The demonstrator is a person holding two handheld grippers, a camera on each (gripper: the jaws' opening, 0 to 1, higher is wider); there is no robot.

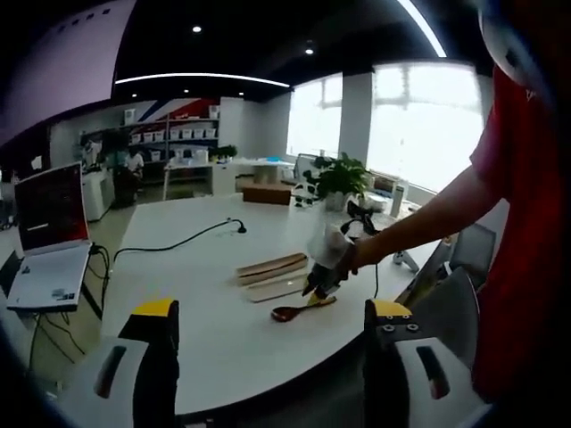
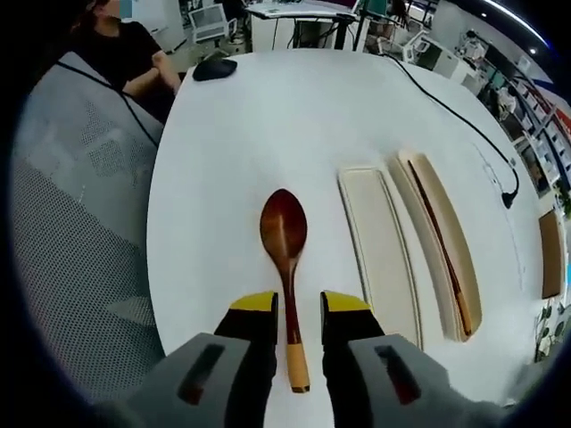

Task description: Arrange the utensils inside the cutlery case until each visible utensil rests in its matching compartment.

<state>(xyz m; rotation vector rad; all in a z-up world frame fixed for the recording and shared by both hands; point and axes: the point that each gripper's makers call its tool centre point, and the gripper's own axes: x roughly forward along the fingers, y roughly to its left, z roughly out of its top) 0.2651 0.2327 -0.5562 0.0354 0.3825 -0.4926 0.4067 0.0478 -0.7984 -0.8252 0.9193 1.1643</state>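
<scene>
Two jaws of our right gripper (image 2: 298, 323) straddle the spoon (image 2: 285, 241) handle at 6 o'clock, not pinching; case halves (image 2: 384, 250) lie at 3 o'clock. Our left gripper (image 1: 268, 325) hangs spread, viewing the right gripper (image 1: 323, 278) from afar.

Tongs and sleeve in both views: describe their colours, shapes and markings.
Left tongs: two blocky black jaws with yellow tips on pale grey bodies, each with a dark slot holding a red mark. Right tongs look the same, yellow-tipped black on grey. The person wears a red short sleeve.
</scene>
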